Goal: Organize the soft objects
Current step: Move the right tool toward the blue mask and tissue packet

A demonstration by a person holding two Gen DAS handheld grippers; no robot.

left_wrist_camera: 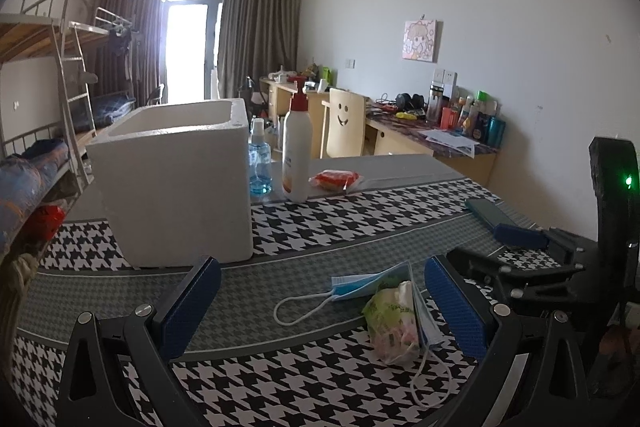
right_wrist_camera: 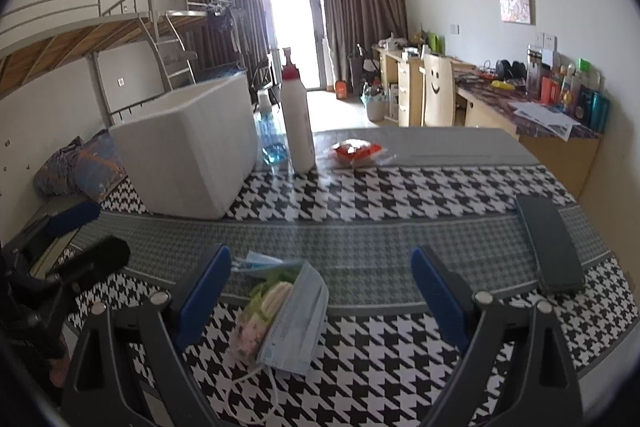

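Observation:
A blue face mask (left_wrist_camera: 362,285) lies on the houndstooth tablecloth, draped over a crumpled green-and-white plastic packet (left_wrist_camera: 390,323). Both also show in the right wrist view, mask (right_wrist_camera: 296,319) over packet (right_wrist_camera: 260,311). My left gripper (left_wrist_camera: 320,307) is open, its blue pads either side of the pile, just above the table. My right gripper (right_wrist_camera: 320,295) is open, with the pile near its left finger (right_wrist_camera: 202,297). A white foam box (left_wrist_camera: 176,183) stands open-topped at the back left. A red-and-white soft packet (left_wrist_camera: 334,179) lies behind it to the right.
A white pump bottle (left_wrist_camera: 297,155) and a blue spray bottle (left_wrist_camera: 260,163) stand beside the box. A dark flat case (right_wrist_camera: 548,243) lies at the right of the table. The right gripper's body (left_wrist_camera: 520,267) shows at right in the left view. Bunk beds and desks lie beyond.

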